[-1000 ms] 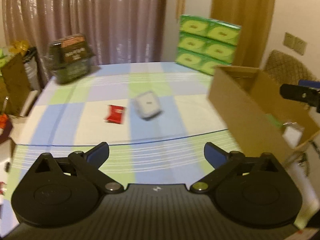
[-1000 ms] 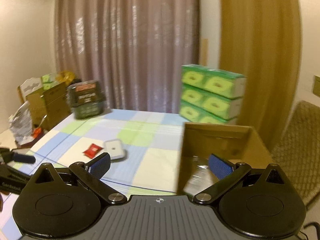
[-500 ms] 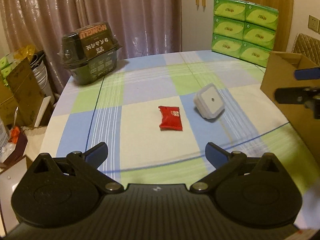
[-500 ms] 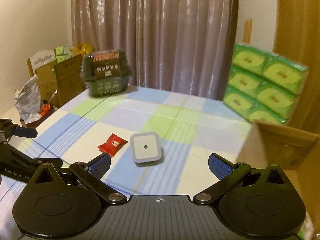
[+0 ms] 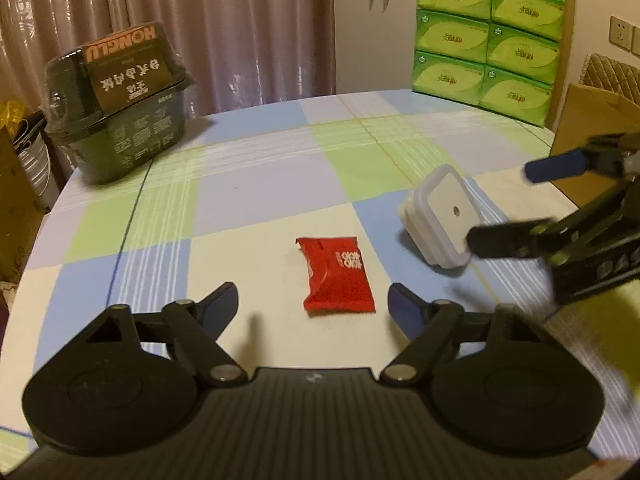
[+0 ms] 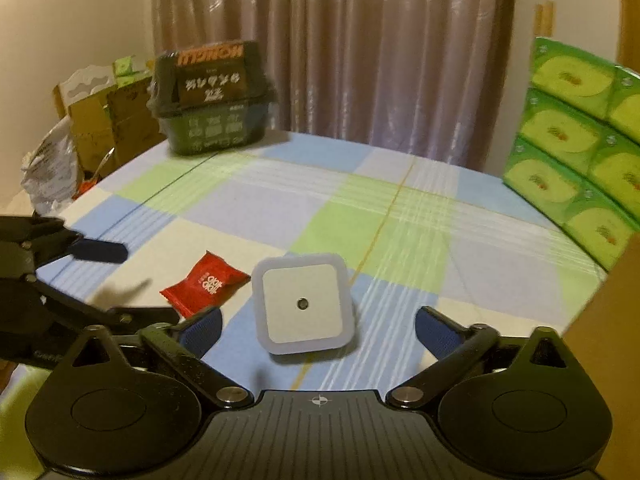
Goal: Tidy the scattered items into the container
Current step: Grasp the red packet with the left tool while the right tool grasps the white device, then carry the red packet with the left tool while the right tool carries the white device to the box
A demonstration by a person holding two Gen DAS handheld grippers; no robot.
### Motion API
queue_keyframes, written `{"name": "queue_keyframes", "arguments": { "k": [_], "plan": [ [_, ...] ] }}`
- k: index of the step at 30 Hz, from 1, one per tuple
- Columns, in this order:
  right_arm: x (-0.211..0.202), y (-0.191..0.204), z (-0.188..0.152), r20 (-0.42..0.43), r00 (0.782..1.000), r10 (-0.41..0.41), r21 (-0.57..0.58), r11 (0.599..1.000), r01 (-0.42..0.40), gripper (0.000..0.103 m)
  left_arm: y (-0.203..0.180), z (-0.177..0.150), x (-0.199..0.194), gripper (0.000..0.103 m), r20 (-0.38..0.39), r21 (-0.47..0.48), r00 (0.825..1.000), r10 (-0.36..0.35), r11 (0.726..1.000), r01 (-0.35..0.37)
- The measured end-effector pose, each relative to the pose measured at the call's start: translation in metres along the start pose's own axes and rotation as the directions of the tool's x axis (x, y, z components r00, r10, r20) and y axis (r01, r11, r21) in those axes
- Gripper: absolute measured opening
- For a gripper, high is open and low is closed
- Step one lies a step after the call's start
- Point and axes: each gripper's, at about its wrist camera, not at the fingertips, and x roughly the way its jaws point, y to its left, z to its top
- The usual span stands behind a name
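Both jaws wide apart, holding nothing

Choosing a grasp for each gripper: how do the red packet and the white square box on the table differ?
The red packet is flat, thin and crinkly; the white box is rigid, thicker and has rounded corners. The packet lies flat on the tablecloth, while the box sits tilted, face angled up. The packet lies ahead of the open left gripper, the box ahead of the open right gripper. Both are loose and ungrasped.

One red packet [image 5: 338, 278], one white cube [image 5: 440, 222], six tissue packs [image 5: 486, 40]
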Motion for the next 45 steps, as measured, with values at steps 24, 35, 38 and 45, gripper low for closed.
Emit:
{"name": "queue_keyframes", "arguments": {
  "k": [24,35,38,45],
  "plan": [
    [0.035,-0.002,-0.002,-0.048,0.998,-0.036,0.024,0.999,0.037,0.062,-0.013,0.006,0.03,0.063,0.004,0.117,1.0,-0.001,0.993,0.0],
    [0.013,-0.011,-0.015,-0.05,0.995,-0.087,0.068,0.994,0.09,0.062,-0.026,0.008,0.031,0.026,-0.058,0.065,0.998,0.032,0.998,-0.028],
    [0.002,-0.01,-0.019,-0.047,0.995,-0.088,0.077,0.993,0.092,0.062,-0.029,0.0,0.018,0.026,-0.075,0.045,0.997,0.025,0.999,-0.022],
    [-0.035,-0.004,-0.036,-0.047,0.995,-0.088,0.106,0.99,0.092,0.062,-0.044,-0.026,-0.024,0.025,-0.102,0.002,0.995,0.001,1.0,-0.001]
  ]
}}
